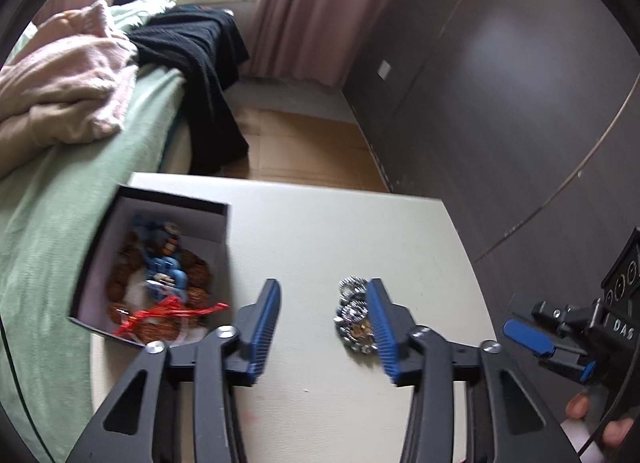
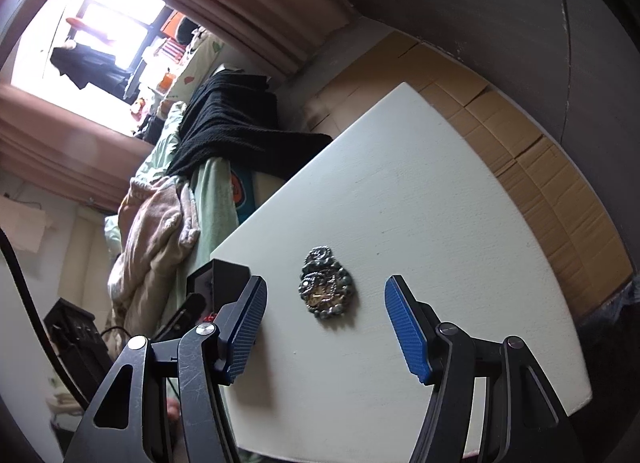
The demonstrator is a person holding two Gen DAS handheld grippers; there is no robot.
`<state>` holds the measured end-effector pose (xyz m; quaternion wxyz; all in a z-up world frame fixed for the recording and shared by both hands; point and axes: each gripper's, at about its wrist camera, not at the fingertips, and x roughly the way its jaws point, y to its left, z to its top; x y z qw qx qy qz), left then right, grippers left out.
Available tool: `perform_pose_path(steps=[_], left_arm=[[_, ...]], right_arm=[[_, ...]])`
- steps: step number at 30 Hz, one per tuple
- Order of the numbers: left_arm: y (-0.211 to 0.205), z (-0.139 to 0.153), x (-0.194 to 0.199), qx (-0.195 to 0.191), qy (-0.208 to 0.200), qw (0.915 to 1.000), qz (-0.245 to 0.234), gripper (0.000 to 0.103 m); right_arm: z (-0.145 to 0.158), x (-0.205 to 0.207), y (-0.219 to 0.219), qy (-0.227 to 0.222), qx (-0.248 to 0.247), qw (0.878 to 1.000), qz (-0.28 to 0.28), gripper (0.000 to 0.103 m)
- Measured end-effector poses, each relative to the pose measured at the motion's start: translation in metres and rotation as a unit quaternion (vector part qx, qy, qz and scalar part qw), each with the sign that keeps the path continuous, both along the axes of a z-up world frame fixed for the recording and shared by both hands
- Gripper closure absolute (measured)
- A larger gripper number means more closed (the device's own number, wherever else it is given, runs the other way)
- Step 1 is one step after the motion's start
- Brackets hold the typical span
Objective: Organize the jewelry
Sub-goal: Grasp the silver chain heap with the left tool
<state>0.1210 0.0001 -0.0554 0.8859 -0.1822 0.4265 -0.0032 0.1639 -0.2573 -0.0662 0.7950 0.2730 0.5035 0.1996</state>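
- I count one open dark box point(image 1: 160, 199) at the table's point(image 1: 320, 231) left edge, next to the bed.
- Inside it: one brown beaded strand point(image 1: 200, 269), one blue beaded piece point(image 1: 162, 267), one red tie point(image 1: 168, 311).
- One silvery jewelry cluster point(image 2: 325, 289) lies out on the tabletop, toward the near edge.
- Two grippers are up: left gripper point(image 1: 326, 327), right gripper point(image 2: 325, 331), each showing two blue pads spread apart.

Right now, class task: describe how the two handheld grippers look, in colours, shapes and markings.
Both the left gripper and right gripper have black cut-out linkage arms, silver pivot bolts and ribbed blue finger pads. White letters "DAS" mark the right gripper's body.
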Motion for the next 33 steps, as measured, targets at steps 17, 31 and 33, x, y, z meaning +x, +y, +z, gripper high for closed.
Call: perform_pose_path(steps=[17,31,33], left_arm=[[-0.054,-0.043,0.047,-0.005,0.071,0.9959,-0.055,0.084],[-0.094,-0.061,0.050,0.133,0.093,0.9829,-0.087,0.084],[-0.097,-0.062,0.050,0.148,0.092,0.9805,-0.091,0.084]], right_arm=[[-0.013,0.018,-0.028,0.037,0.020,0.999,-0.032,0.040],[-0.019,0.025,-0.030,0.049,0.026,0.998,-0.040,0.040],[-0.020,0.026,-0.030,0.050,0.025,0.998,-0.042,0.040]])
